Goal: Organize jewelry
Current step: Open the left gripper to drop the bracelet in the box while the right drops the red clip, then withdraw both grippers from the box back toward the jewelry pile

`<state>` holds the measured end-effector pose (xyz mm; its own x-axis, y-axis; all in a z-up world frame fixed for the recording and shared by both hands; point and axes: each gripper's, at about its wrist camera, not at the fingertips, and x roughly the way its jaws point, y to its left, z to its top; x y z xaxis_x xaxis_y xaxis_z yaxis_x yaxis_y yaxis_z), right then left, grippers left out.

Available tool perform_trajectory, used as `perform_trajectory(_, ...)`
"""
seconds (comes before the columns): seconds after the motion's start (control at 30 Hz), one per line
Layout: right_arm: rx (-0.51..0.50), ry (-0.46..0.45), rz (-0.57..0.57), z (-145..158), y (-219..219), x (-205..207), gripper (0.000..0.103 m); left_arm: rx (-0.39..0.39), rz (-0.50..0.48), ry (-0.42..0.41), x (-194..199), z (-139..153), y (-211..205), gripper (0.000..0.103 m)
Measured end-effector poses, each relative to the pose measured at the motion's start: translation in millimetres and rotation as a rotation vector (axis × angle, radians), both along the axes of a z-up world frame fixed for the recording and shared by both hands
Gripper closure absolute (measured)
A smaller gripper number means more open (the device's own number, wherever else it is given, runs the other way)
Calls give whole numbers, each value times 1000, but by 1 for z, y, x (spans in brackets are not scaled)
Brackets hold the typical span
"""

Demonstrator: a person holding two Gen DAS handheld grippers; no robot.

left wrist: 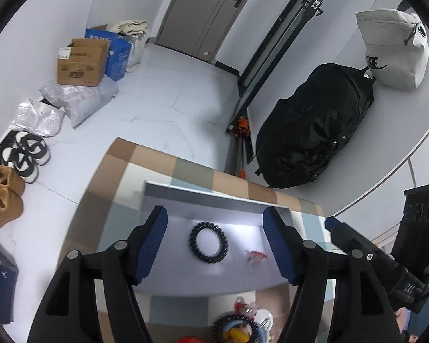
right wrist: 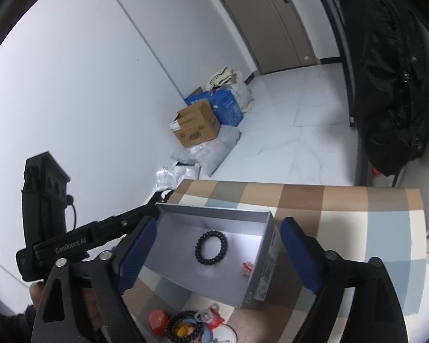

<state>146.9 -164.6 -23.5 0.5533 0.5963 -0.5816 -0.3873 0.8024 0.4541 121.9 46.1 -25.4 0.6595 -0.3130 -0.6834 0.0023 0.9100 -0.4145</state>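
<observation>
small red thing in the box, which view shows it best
The left wrist view: the red item sits larger there, right of the black bracelet, though blurred. In the right wrist view it is smaller, lying near the box wall.

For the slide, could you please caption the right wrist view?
Open right gripper above a grey box holding a black beaded bracelet and a small red trinket.

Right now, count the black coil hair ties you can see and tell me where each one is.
2. One black coil hair tie lies inside the grey box. The other sits in the pile of trinkets in front of the box; more may be hidden there.
</observation>
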Motion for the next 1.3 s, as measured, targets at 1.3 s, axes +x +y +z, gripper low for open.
perform_trajectory(1.3,-175,-56,-88,11,-4,-110,0,331,-143,196,-79,-53,-13,14)
